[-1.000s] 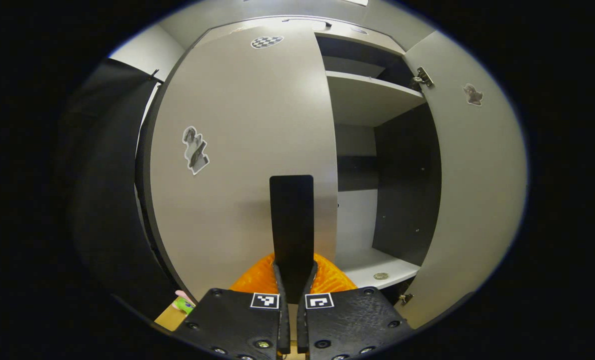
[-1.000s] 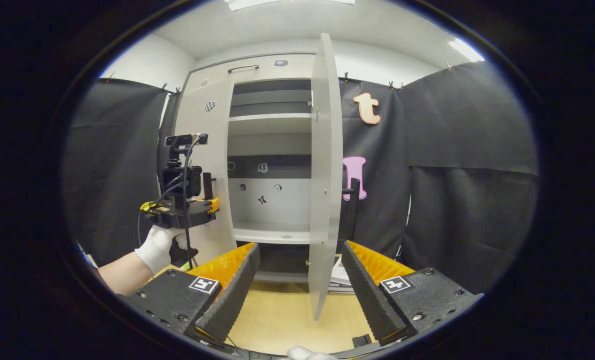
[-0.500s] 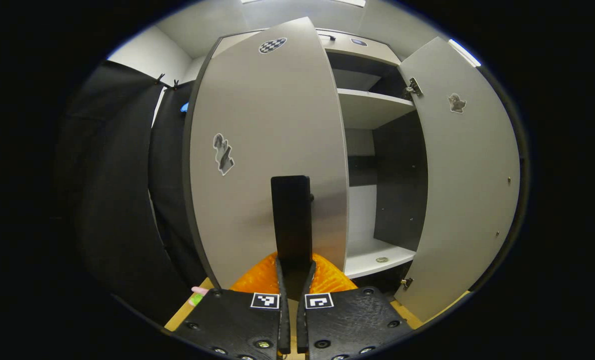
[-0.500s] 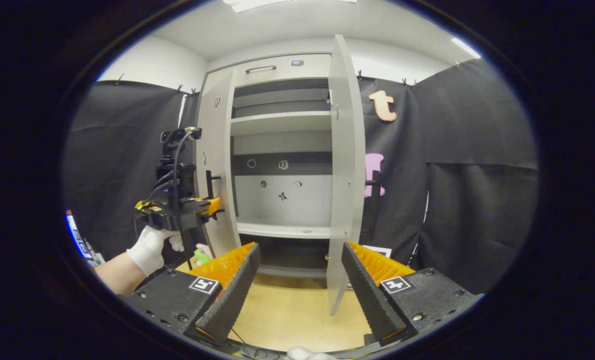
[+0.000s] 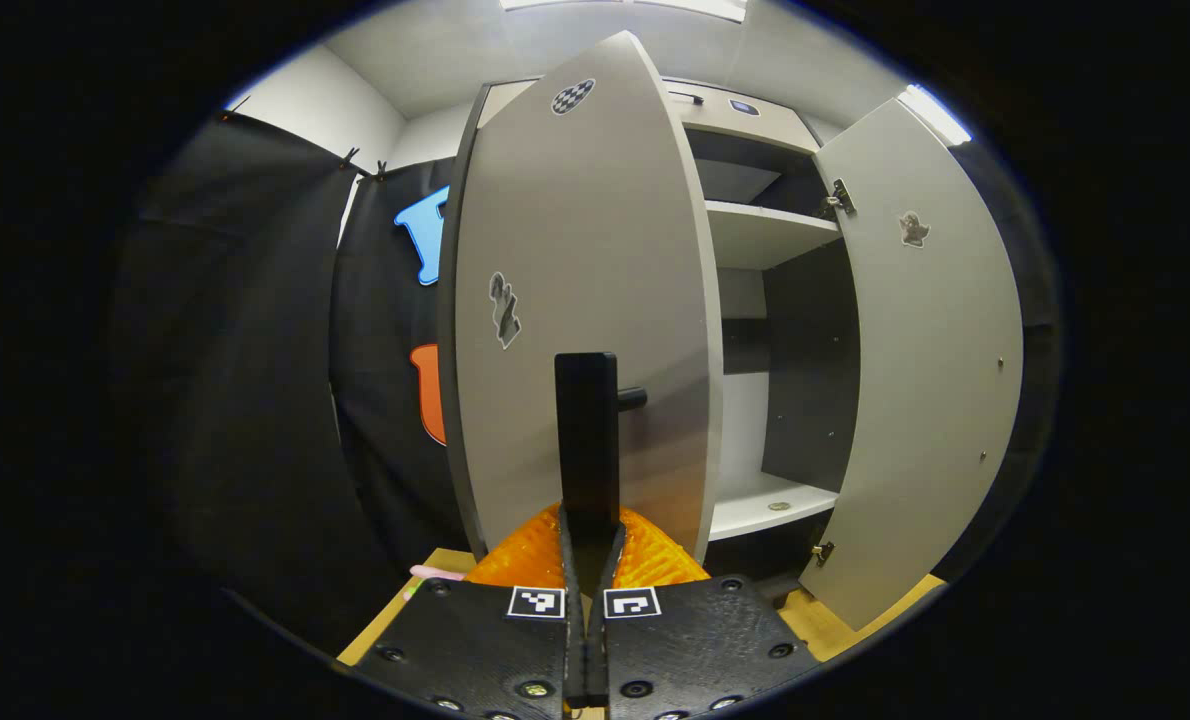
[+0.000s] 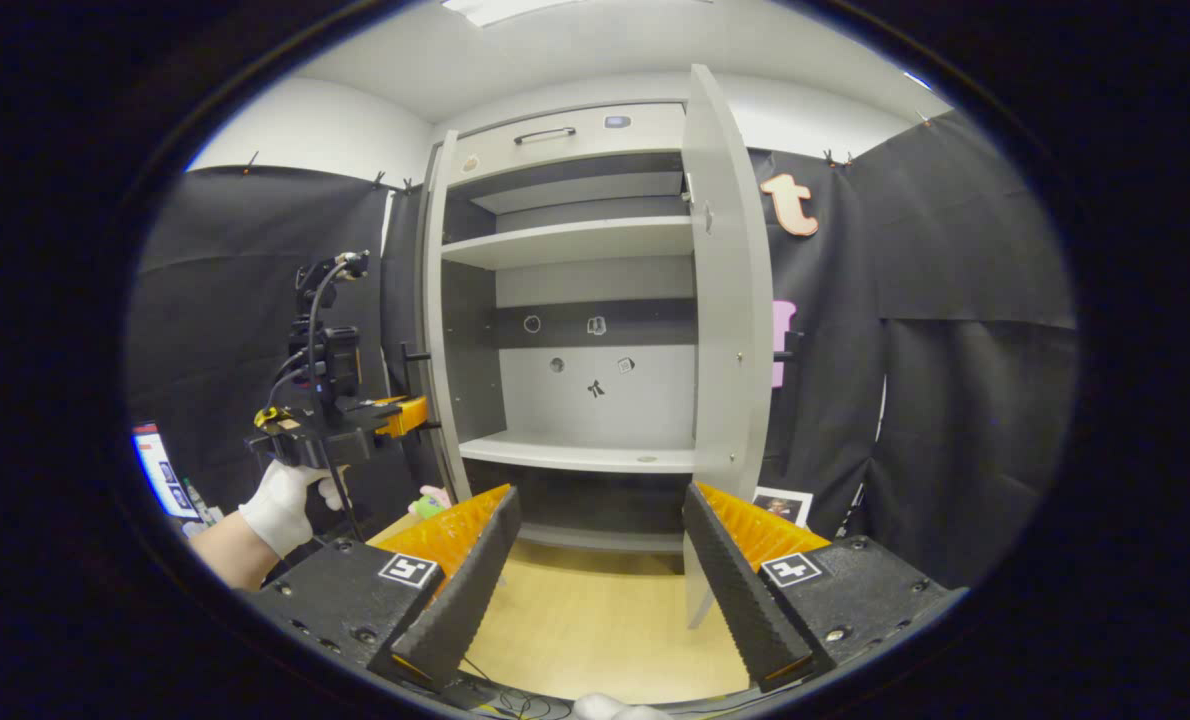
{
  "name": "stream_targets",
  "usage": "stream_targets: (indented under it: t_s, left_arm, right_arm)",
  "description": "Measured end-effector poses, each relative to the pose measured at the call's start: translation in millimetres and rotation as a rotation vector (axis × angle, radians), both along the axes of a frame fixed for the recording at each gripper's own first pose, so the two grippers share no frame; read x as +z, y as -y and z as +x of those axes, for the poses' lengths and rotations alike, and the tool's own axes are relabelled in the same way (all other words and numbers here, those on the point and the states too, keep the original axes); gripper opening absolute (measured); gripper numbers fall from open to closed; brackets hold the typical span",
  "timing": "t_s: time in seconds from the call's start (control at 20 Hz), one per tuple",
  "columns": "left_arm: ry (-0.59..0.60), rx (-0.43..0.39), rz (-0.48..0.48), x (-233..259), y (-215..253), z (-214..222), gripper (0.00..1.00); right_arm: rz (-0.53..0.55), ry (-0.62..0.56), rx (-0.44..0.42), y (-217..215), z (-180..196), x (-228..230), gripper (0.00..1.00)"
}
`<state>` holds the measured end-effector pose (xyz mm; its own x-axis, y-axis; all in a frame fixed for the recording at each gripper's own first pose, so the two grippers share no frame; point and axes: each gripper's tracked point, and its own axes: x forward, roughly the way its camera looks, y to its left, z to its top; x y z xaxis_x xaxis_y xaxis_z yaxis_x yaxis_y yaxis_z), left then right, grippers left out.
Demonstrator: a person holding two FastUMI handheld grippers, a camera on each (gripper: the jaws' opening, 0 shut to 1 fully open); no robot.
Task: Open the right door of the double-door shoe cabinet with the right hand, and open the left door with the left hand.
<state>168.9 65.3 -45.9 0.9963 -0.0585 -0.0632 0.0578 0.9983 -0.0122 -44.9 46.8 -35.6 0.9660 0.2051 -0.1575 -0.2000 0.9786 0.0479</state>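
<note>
I keep my left claw [image 5: 587, 560] clamped on the black bar handle [image 5: 587, 430] of the pale grey left door [image 5: 575, 300], swung wide to expose the shelves. My right claw [image 6: 600, 570] hangs apart, clear of the open right door [image 6: 725, 300].

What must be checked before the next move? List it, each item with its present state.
1. Grip on the left door's handle: ok, the left gripper is shut on it.
2. Left door open: ok, it stands swung well out from the cabinet and the shelves show.
3. Right door open: ok, it stands wide.
4. Right gripper free: ok, its jaws are open and hold nothing.
5. Left door at the end of its hinge travel: cannot tell.
</note>
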Motion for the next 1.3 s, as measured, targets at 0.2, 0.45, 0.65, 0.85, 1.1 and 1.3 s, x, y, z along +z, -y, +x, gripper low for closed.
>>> stream_targets:
  t_s: [0.2, 0.45, 0.65, 0.85, 1.1, 1.3]
  left_arm:
    - [-0.001, 0.021, -0.005, -2.4, -19.9, -10.7, 0.0]
    - [-0.001, 0.043, 0.0, -4.3, -40.1, -19.2, 0.0]
    - [0.002, 0.066, -0.011, -4.8, -58.6, -25.3, 0.08]
    - [0.018, 0.083, -0.004, -7.3, -82.8, -30.3, 0.0]
    - [0.023, 0.109, 0.021, -10.7, -119.3, -30.6, 0.0]
    - [0.028, 0.065, -0.036, -12.6, -136.2, -29.3, 0.0]
  right_arm:
    - [0.004, 0.002, 0.011, -5.0, 2.7, 1.0, 1.0]
    - [0.01, -0.005, 0.031, -18.3, 6.6, -0.1, 1.0]
    - [0.008, -0.006, 0.05, -27.0, 6.3, 0.3, 1.0]
    - [0.01, -0.009, 0.064, -35.5, 9.1, 0.5, 1.0]
    - [0.003, -0.015, 0.09, -46.9, 10.4, -0.7, 1.0]
    - [-0.007, -0.013, 0.106, -55.7, 6.9, -1.0, 1.0]
